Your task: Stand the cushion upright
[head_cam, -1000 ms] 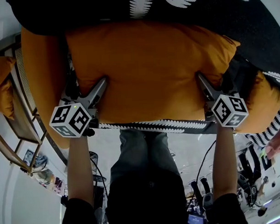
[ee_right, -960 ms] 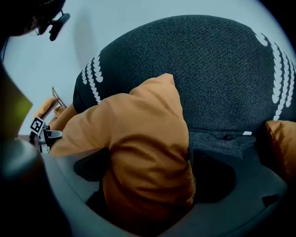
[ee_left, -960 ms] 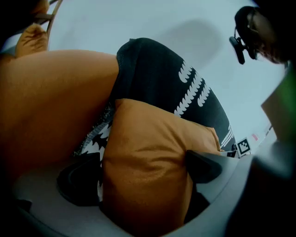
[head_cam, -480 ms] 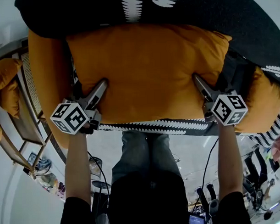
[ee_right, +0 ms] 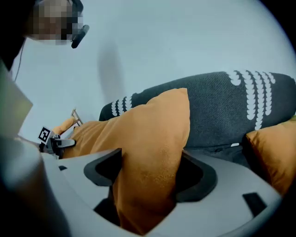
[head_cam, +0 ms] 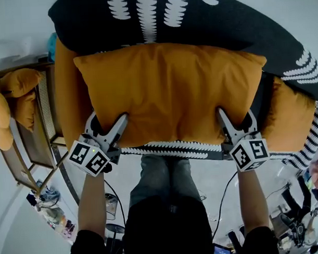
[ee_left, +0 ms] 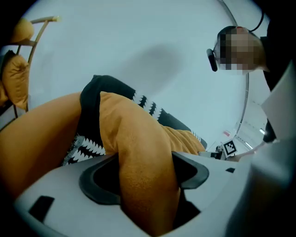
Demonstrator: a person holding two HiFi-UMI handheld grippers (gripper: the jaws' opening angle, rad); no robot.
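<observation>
— Head view first: where is the cushion [head_cam: 171,92] against the jaws?
— It lies in front of the person on the dark patterned fabric [head_cam: 197,18], with its long axis running left to right. The left gripper [head_cam: 108,125] and right gripper [head_cam: 236,121] both bite its near long edge, one towards each near corner. Neither hand is nearer, and the rest of it stretches away from them.
— Left gripper view?
— The jaws are closing with a thick fold of orange fabric pinched between the pads. The cushion [ee_left: 134,139] rises ahead like a ridge.
— Right gripper view?
— The same. Those jaws are closing on a bunched fold, and a corner of the cushion [ee_right: 157,134] peaks in front of the dark fabric.
— How does it look?
— It's mustard-orange, plump and soft, with a slightly nubby weave. I'd guess it will pivot on its far edge.
</observation>
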